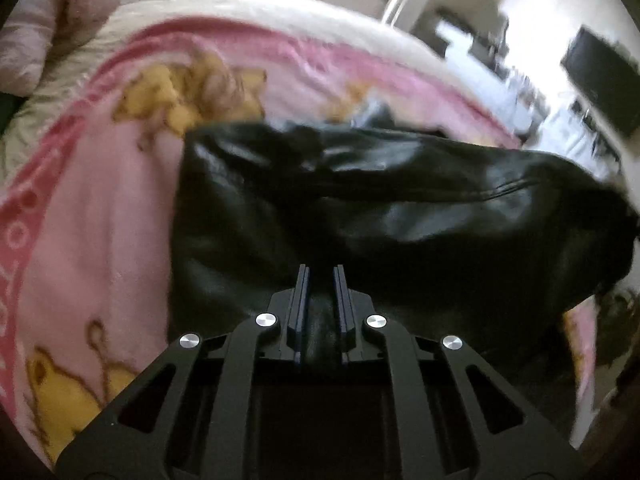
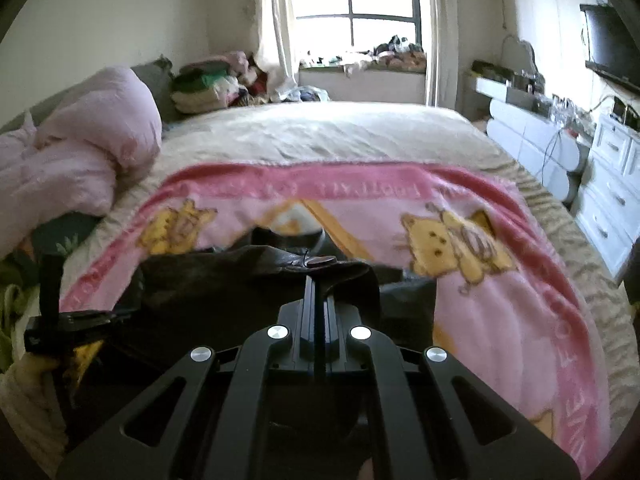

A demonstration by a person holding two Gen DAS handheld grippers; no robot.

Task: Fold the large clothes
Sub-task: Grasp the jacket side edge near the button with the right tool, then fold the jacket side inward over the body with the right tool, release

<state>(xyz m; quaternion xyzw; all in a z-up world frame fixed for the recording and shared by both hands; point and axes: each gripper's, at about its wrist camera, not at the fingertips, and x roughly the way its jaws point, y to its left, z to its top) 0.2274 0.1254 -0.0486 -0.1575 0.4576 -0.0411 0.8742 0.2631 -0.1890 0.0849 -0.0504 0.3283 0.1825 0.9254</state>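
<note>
A black leather jacket (image 1: 400, 208) lies crumpled on a pink cartoon blanket (image 1: 100, 220) spread over a bed. In the left wrist view my left gripper (image 1: 322, 276) is shut on a fold of the jacket's near edge, with leather pinched between its narrow-set fingers. In the right wrist view my right gripper (image 2: 316, 284) is shut on another edge of the jacket (image 2: 224, 280), just below a dark button (image 2: 320, 261), and that edge is lifted off the blanket (image 2: 500, 320). The left gripper (image 2: 120, 316) shows at the jacket's left end.
A beige bed cover (image 2: 320, 132) stretches toward the window. A bunched pink duvet (image 2: 100, 140) lies at the left, with a clothes pile (image 2: 208, 84) behind it. White drawers (image 2: 608, 184) and a wall television (image 2: 612, 48) stand to the right of the bed.
</note>
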